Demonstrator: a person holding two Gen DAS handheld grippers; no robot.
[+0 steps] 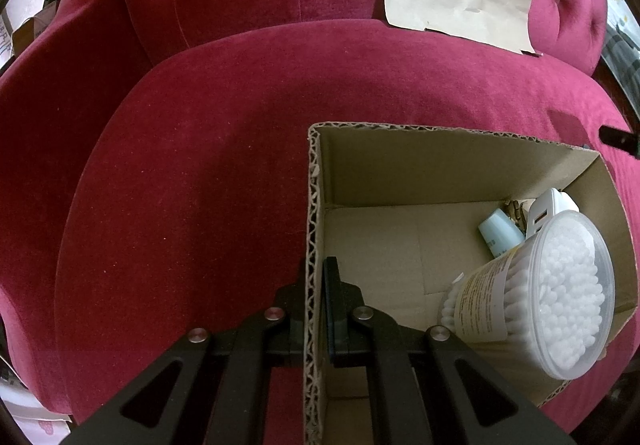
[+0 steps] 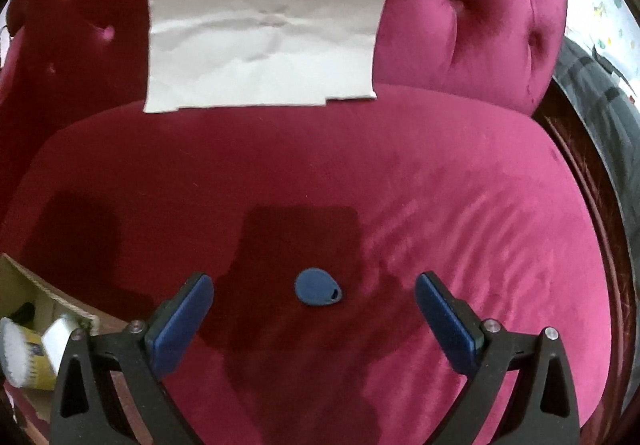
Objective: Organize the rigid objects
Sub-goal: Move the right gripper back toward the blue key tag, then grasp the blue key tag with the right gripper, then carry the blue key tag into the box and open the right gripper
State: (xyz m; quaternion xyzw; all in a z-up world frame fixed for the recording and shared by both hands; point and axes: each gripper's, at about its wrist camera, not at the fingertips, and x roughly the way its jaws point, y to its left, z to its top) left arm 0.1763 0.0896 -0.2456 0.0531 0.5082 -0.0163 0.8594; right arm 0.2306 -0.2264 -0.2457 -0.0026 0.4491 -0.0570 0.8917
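Note:
A cardboard box (image 1: 400,165) sits on the red velvet seat. My left gripper (image 1: 318,277) is shut on the box's left wall, one finger outside and one inside. Inside the box lie a clear tub of cotton swabs (image 1: 560,297), a pale blue tube (image 1: 500,233) and a white plug-like item (image 1: 548,209). In the right wrist view a small blue teardrop-shaped tag (image 2: 318,291) lies flat on the cushion. My right gripper (image 2: 314,293) stands open, its blue pads (image 2: 182,321) wide on either side of the tag and not touching it. The box corner (image 2: 48,297) shows at that view's lower left.
A creased beige paper sheet (image 2: 264,25) leans against the tufted sofa back (image 2: 472,17). The cushion's right edge drops off toward a dark wooden frame (image 2: 592,181). Bare velvet lies left of the box (image 1: 180,185).

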